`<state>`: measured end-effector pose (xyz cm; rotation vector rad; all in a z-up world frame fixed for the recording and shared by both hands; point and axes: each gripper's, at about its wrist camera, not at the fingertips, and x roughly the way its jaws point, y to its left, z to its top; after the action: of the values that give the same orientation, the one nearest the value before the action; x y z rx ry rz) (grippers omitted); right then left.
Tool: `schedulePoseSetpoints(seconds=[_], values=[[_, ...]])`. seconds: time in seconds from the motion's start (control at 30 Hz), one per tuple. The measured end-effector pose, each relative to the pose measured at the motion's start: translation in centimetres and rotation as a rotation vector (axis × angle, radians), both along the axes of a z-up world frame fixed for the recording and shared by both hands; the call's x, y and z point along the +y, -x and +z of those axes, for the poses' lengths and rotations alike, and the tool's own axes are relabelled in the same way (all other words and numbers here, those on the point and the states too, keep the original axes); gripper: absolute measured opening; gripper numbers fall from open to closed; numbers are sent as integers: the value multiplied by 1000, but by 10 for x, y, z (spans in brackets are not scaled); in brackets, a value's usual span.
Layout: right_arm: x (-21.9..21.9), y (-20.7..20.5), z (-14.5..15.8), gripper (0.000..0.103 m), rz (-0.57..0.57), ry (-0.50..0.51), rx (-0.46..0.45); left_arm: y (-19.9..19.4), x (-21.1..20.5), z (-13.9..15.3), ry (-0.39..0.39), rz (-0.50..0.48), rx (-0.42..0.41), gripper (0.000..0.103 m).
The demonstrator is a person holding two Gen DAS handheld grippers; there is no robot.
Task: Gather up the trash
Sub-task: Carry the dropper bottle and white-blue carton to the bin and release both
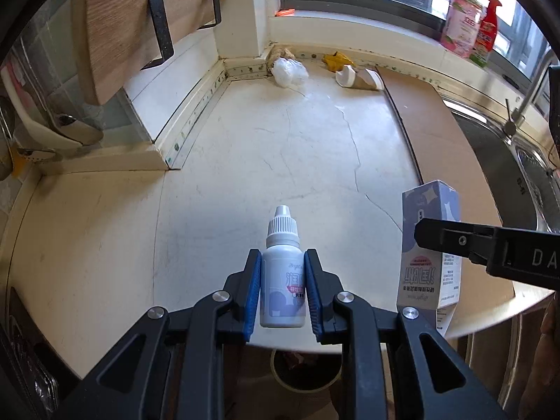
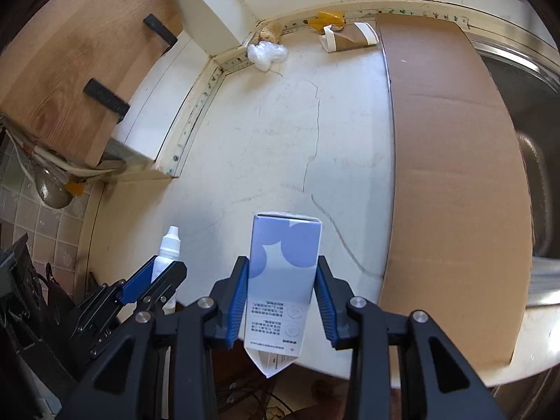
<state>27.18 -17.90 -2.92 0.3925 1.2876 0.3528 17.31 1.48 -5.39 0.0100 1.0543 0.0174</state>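
Note:
My left gripper [image 1: 282, 259] is shut on a small white dropper bottle [image 1: 282, 280] with a ribbed cap, held above the counter's front edge. My right gripper [image 2: 282, 266] is shut on a pale blue and white carton [image 2: 283, 276], held upright beside it. The carton also shows in the left wrist view [image 1: 429, 245], with the right gripper's finger across it. The bottle also shows in the right wrist view [image 2: 168, 248], between the left gripper's blue pads. A round bin [image 1: 306, 371] sits below the counter edge, under the left gripper.
At the back of the white cracked counter [image 1: 280, 147] lie a crumpled white plastic wad [image 1: 289, 71], a yellow scrap [image 1: 335, 60] and paper cups [image 1: 357, 77]. A cardboard sheet [image 1: 430, 133] lies beside the steel sink [image 1: 507, 168]. Spray bottles [image 1: 470, 24] stand on the sill.

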Motion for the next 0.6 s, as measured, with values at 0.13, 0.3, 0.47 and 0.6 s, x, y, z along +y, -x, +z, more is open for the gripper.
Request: schedulePoseSetpoints(seconds=[0.13,0.3,0.47,0.6], values=[[4,59,10,37,-25,-3,-14,52,-2,-1,24,-51,11,22],[7,124,10,37,-61,19,-19,104,-7,-10,41,-106,26,22],[9,180,-9,37,-78,52,5,138,-12,-31,40,-132,55,22],[8,207,-43,37,-92,65,61,155,-17,-61,65,-128,106,22]])
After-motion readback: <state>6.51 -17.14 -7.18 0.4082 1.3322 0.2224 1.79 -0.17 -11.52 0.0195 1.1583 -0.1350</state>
